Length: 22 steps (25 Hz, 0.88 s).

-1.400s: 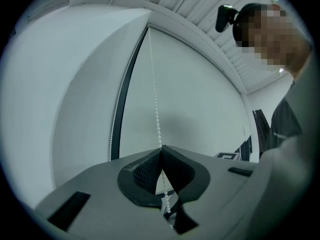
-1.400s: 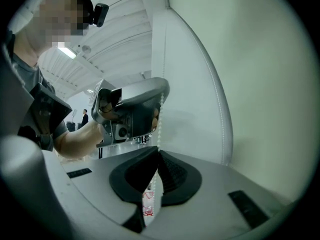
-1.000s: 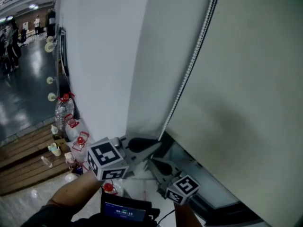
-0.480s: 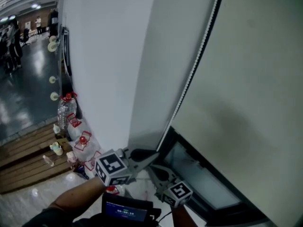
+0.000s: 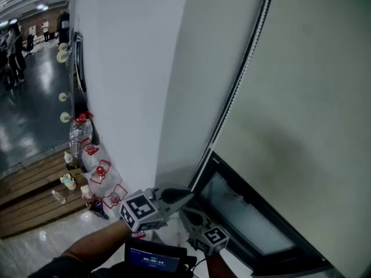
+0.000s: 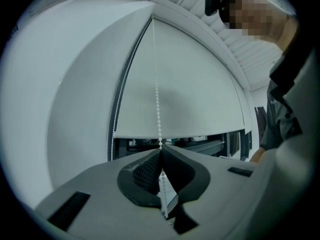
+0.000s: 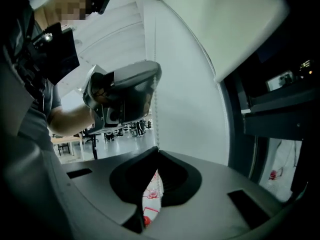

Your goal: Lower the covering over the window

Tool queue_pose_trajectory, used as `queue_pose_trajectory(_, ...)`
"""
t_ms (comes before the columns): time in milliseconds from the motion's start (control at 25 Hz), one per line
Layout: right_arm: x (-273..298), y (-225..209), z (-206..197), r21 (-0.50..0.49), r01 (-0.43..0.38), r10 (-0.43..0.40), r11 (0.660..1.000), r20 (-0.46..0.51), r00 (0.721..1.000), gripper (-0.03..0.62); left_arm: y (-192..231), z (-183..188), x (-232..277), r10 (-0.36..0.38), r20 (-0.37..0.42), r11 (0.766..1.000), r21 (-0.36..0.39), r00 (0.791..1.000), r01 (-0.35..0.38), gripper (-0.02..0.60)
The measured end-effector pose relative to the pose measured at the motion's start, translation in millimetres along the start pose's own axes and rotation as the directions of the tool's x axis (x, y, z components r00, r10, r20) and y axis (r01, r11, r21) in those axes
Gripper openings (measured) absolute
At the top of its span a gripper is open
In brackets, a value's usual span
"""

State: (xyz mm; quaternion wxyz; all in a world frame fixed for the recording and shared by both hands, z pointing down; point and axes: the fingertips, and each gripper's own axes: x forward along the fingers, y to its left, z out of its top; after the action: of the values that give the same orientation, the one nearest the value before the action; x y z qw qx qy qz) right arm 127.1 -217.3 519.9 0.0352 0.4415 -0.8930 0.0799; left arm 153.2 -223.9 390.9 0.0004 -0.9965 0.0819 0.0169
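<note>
Pale grey fabric roller blind [image 5: 301,97] covering upper part of dark-framed window [image 5: 243,216], white beaded pull chain [image 5: 232,103] along its left edge, left gripper [image 6: 160,146] clamped on chain, right gripper [image 7: 157,149] just below, likewise clamped.

The bead chain [image 5: 232,94] hangs along the blind's [image 5: 301,97] left edge, bottles [image 5: 78,138] beside the wall [image 5: 127,68].

Left gripper [image 5: 181,196] and right gripper [image 5: 186,214] at bead chain [image 5: 231,97] — blind [image 5: 301,126] above
</note>
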Motion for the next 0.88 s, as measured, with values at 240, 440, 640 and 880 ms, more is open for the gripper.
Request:
queue_pose_trajectory(240,-3.4,-5.1,-0.2,-0.057,0.014,-0.017,0.998,-0.054,0.998,0.031,5.1,-0.9,-1.4,0.025,-0.004,1.0,0.011,1.0,-0.025,-0.002)
queue_pose_trajectory(440,-32.3,-14.8,51.3,-0.066,0.047,-0.046,0.997,0.008,0.999,0.031,13.3,-2.5,-6.8,0.049,-0.003,0.999,0.01,0.999,-0.049,-0.002)
queue_pose_trajectory(640,-49.5,-8.0,167.7,-0.125,0.042,-0.019,0.991,0.18,0.984,0.107,10.6,-4.1,-2.8,0.025,-0.028,1.0,0.011,0.999,-0.024,-0.002)
queue_pose_trajectory(880,-39.6,-3.0,271.3,-0.215,0.024,0.034,0.976,0.262,0.965,0.126,12.8,-4.6,-1.6,0.025,-0.027,1.0,0.001,0.999,-0.025,-0.002)
